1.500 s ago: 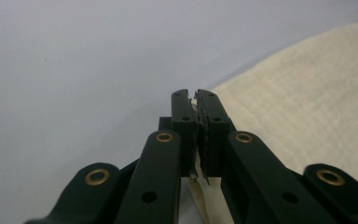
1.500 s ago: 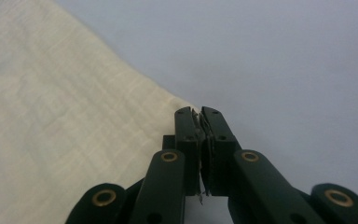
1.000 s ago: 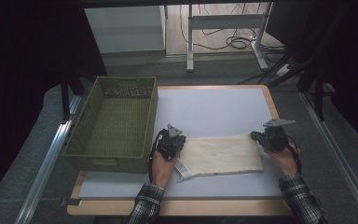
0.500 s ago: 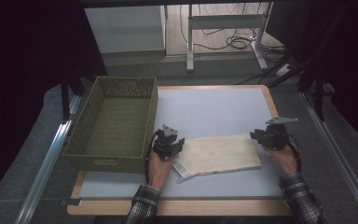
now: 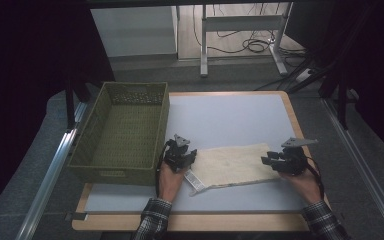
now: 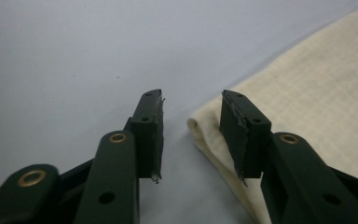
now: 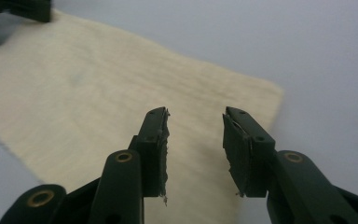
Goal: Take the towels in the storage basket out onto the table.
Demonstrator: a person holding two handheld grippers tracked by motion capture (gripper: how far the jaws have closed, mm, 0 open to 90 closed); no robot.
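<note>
Cream cloth point(image 5: 232, 165) flat on tabletop point(image 5: 230, 115), folded, long axis running left to right between our two hands. Left hand-held gripper point(image 5: 181, 156) at cloth's left end, jaws wide, folded corner just ahead between them point(image 6: 200, 128). Right hand-held gripper point(image 5: 275, 161) over right end, jaws wide, holding nothing, cloth beneath point(image 7: 98, 107). Each hand equally near own end. Green basket point(image 5: 122, 135) just left of left hand, looks empty.

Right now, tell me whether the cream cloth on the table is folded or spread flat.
Folded: the cream woven cloth lies flat, but the left gripper view shows a rounded doubled edge with layers stacked beneath it.
</note>
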